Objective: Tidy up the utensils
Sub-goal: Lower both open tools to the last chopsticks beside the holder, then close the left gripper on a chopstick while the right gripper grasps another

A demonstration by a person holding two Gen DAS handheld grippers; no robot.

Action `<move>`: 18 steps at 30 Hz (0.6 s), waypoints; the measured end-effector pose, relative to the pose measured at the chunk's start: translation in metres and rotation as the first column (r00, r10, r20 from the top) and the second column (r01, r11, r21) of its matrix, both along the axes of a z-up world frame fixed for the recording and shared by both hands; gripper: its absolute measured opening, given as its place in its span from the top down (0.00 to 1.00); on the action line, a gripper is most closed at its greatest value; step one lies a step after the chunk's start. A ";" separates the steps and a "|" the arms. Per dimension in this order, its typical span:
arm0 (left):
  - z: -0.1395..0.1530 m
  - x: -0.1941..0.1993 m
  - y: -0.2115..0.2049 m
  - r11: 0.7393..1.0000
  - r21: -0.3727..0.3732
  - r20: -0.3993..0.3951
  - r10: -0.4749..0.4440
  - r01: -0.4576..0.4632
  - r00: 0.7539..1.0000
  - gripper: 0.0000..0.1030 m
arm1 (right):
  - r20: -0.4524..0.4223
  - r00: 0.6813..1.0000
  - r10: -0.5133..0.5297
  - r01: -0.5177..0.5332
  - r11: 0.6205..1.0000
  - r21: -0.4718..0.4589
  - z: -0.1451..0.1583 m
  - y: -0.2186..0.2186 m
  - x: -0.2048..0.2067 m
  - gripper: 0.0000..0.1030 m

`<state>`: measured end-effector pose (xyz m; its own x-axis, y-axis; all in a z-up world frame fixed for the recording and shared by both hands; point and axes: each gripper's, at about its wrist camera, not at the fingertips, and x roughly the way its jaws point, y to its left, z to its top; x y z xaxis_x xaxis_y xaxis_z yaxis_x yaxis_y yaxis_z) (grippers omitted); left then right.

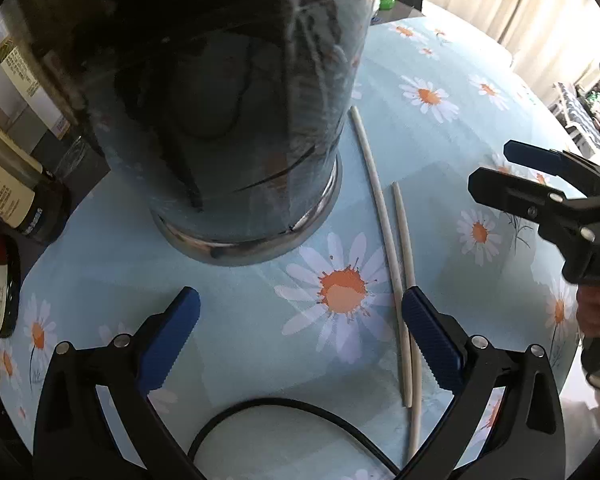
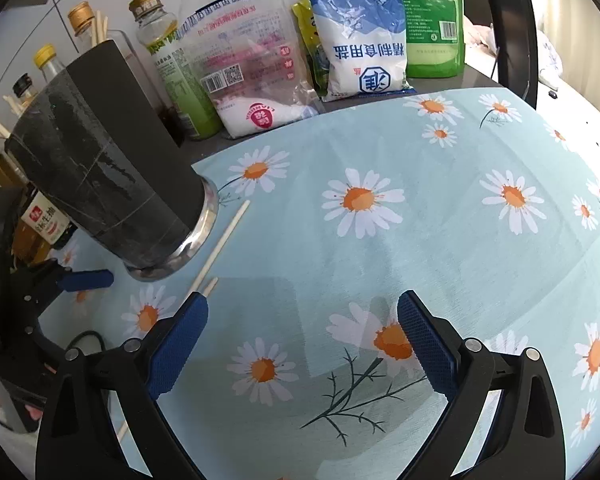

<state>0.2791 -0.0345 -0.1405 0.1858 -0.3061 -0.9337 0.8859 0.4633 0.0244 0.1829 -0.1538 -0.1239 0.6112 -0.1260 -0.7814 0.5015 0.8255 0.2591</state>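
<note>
Lying beside holder base: chopsticks; cloth rightward bare.

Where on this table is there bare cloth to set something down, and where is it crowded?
Free: the wide cloth ahead and right of the right tongs, up to the bags. Crowded: the left, where the holder, the two chopsticks, the bottles and the left tongs sit close together.

I could not see into the dark holder; its top ran past the frame. My right tool covered the chopsticks' near ends. Bottle labels at the bench's edge were cropped and unreadable.
</note>
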 end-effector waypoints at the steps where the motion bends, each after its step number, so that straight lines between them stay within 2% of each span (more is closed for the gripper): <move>1: -0.002 -0.002 -0.004 1.000 0.026 0.023 -0.002 0.002 1.000 0.04 | -0.001 1.000 -0.004 0.004 1.000 -0.004 -0.001 0.001 0.000 0.11; 3: -0.001 -0.003 -0.005 0.999 0.044 0.050 -0.004 0.002 0.999 0.04 | -0.006 1.000 -0.012 0.012 1.000 -0.003 -0.002 0.001 0.002 0.11; 5: -0.001 -0.001 -0.007 0.999 0.047 0.024 0.012 -0.014 1.000 0.04 | -0.015 1.000 -0.019 0.019 1.000 -0.001 -0.004 0.001 0.003 0.11; 10: 0.000 0.006 0.000 0.999 0.041 0.022 -0.014 0.013 1.000 0.04 | -0.062 0.996 -0.063 0.065 0.997 0.045 -0.006 0.001 0.005 0.11; 18: 0.002 0.022 0.025 0.998 0.060 0.016 -0.018 0.017 1.000 0.04 | -0.174 0.984 -0.025 0.049 0.990 0.135 -0.006 0.025 0.030 0.13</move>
